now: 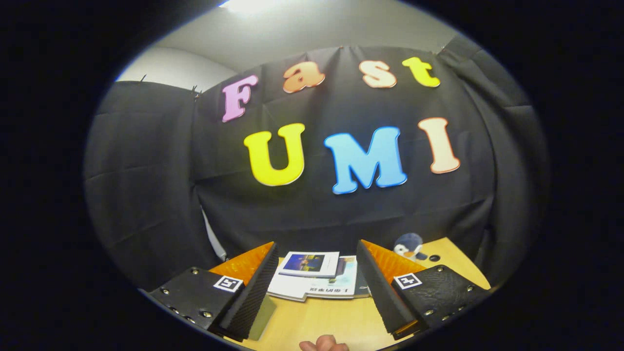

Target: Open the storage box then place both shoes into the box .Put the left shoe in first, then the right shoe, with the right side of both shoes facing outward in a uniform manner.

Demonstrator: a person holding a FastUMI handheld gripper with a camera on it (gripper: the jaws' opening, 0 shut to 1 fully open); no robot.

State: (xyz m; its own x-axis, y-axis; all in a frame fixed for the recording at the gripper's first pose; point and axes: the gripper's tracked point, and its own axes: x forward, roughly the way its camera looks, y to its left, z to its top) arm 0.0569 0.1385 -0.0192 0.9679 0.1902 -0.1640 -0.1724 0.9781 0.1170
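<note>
My tongs (317, 285) sit at the bottom of the frame, spread wide and gripping nothing, with bare bench (331, 317) showing in the gap between the two fingers (253, 287). Each finger is a flat wedge with a ribbed, grainy inner face, and each is bolted to a dark textured plate that carries a small square marker.

Just ahead of the fingers, in the lower middle of the frame, lies a short stack of booklets (317, 282). They are flat, glossy paper rectangles with their long side running left to right across my view. The top one (310, 263) is smaller, with a white border around a dark blue photo; the one under it is wider and has printed text along its near edge.

Lower right, beyond my right finger, a small plush penguin (408, 245) stands upright on the bench against the cloth. It is soft and rounded, with a grey-blue head and a white front. Just to its right a small dark round spot (434, 258) marks the bench top.

The bench is smooth pale wood. Behind it the black cloth wall (146, 195) hangs in loose folds across most of the frame, and above it, at the top, runs a plain light ceiling (292, 34).

At the very bottom centre, the tips of a person's fingers (324, 344) show.

I cannot see the storage box or either shoe from here.
</note>
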